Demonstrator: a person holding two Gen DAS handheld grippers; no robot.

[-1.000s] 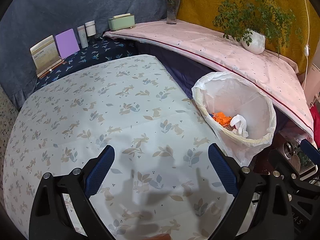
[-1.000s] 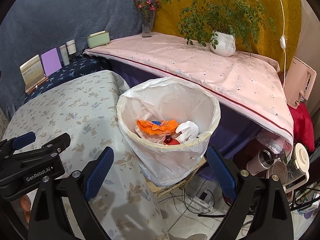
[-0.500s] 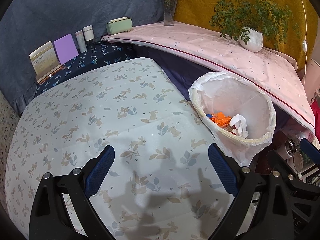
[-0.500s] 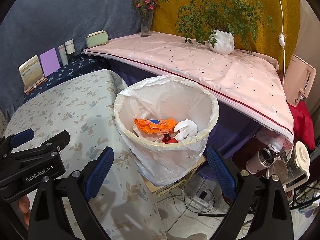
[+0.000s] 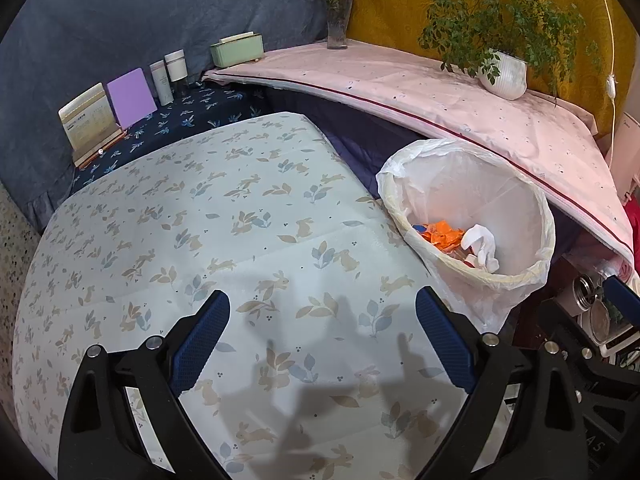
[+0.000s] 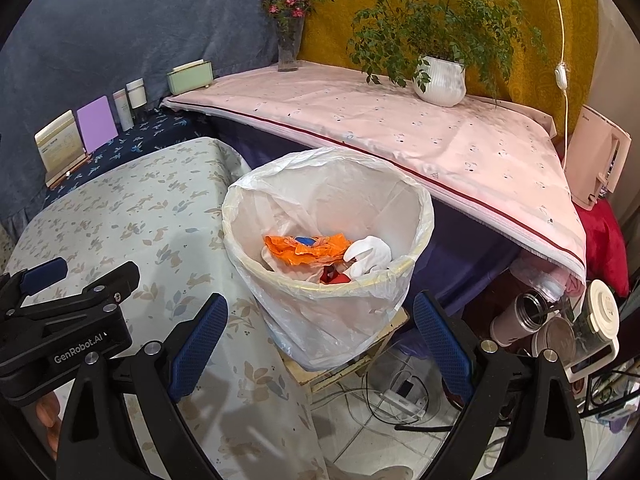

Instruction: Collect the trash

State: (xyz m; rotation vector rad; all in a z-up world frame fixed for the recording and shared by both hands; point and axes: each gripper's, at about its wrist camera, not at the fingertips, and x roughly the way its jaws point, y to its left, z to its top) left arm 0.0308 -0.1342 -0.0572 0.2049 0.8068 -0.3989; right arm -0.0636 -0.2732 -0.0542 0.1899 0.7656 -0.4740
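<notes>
Left wrist view: the left gripper [image 5: 322,332] hangs over the near part of the table [image 5: 168,216], pointing forward and a bit down at the bunny-print cloth. Jaws are spread wide and there's nothing between them. The trash bin [image 5: 516,280] stands just off the table's right edge, lined with a white bag, with an orange wrapper [image 5: 442,236] and a white crumpled tissue [image 5: 482,246] inside.

Right wrist view: the right gripper [image 6: 320,334] hovers above the bin [image 6: 332,312], aimed at its near rim. It's wide open too and holding nothing. The orange wrapper [image 6: 308,250] and tissue [image 6: 370,256] lie in the bin, with something red beneath them. The left gripper [image 6: 60,312] shows at the left over the table [image 6: 132,200].
</notes>
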